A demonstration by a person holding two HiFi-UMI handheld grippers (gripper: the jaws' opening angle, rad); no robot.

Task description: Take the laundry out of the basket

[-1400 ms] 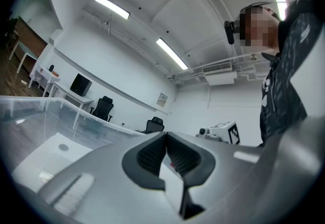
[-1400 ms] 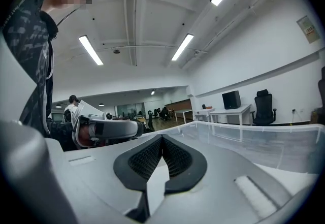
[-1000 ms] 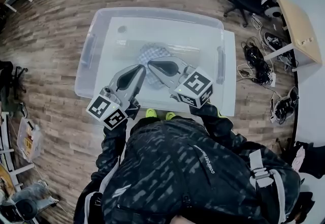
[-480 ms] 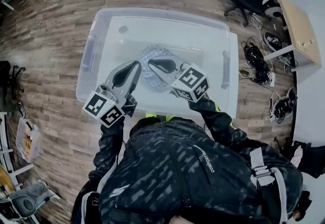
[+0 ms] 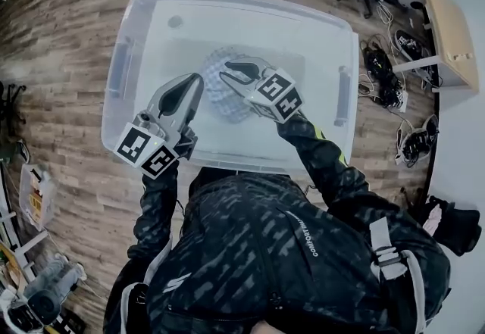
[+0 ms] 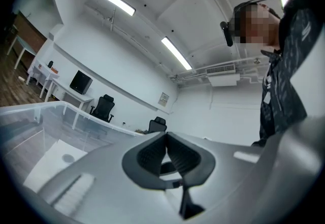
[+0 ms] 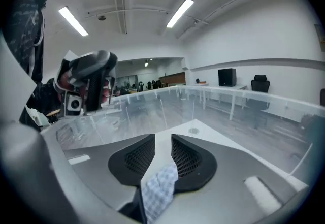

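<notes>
One checked cloth [image 5: 211, 86] is lying on the bottom of the clear basket [image 5: 121, 67], near its middle, and it is looking like the only laundry in there. By my reading, the reach for that cloth is the step in hand, with nothing lifted out yet. The right gripper [image 5: 226, 70] is hanging inside the basket just above the cloth, angled downward at the end of a stretched arm. Its jaws have just been opening and are standing a little apart. The cloth is showing low in the gap between them, and the pads are not pressing on it. The left gripper [image 5: 195, 81] is hovering beside it, held level over the near half of the basket, its jaws resting together on nothing. Next, I am judging, the right jaws are needing to straddle a fold of the cloth and close firmly before any lift clears the rim
</notes>
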